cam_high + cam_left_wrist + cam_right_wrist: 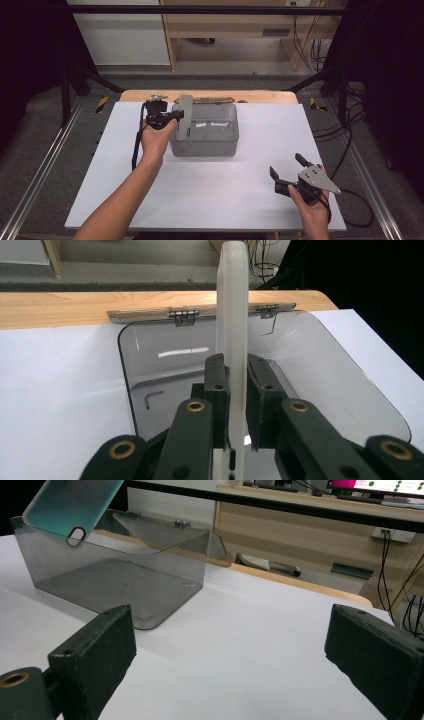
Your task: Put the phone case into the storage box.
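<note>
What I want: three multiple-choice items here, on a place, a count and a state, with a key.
1. Where is the phone case?
A. upright over the open box, in the left gripper
B. lying on the floor
C. on a chair
2. How many metal hinges show on the box's lid?
A. one
B. two
C. four
3. What state is the right gripper in?
A. shut on the case
B. shut on the lid
C. open, empty
Key: 1 A: its pads clamp the case above the box. 2 B: two hinges line the lid's edge. 3 C: jaws wide apart, nothing between.
</note>
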`<move>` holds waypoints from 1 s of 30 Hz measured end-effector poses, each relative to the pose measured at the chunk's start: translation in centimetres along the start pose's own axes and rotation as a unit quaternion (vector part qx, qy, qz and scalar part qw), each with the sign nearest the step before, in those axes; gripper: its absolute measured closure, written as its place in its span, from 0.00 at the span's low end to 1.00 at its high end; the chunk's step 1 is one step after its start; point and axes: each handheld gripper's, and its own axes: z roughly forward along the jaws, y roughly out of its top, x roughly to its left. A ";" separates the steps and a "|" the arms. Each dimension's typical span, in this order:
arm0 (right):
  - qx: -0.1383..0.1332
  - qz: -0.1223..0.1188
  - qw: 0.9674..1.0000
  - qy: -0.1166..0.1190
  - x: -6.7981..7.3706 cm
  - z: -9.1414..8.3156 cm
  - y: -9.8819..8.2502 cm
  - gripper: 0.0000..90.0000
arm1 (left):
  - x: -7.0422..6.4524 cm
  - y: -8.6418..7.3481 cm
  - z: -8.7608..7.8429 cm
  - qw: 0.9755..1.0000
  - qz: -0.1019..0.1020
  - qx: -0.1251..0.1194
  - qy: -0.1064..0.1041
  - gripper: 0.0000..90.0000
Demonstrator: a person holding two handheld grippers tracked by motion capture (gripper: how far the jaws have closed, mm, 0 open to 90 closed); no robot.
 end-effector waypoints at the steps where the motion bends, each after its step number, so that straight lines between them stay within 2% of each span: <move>1: 0.000 0.000 1.000 0.000 0.0 0.0 0.0 0.07 | 0.0 0.0 0.0 1.000 0.000 0.000 0.000 0.90; 10: 0.003 -0.001 1.000 0.001 0.1 0.0 0.0 0.07 | -0.3 -0.3 1.0 1.000 -0.004 0.010 -0.004 0.90; 17: 0.004 -0.002 1.000 0.003 0.1 0.1 0.0 0.07 | 0.4 -1.3 1.8 1.000 -0.017 0.026 -0.001 0.90; 30: 0.008 -0.008 1.000 0.006 0.3 0.2 0.0 0.08 | 0.6 -2.1 2.3 0.999 -0.021 0.036 -0.001 0.90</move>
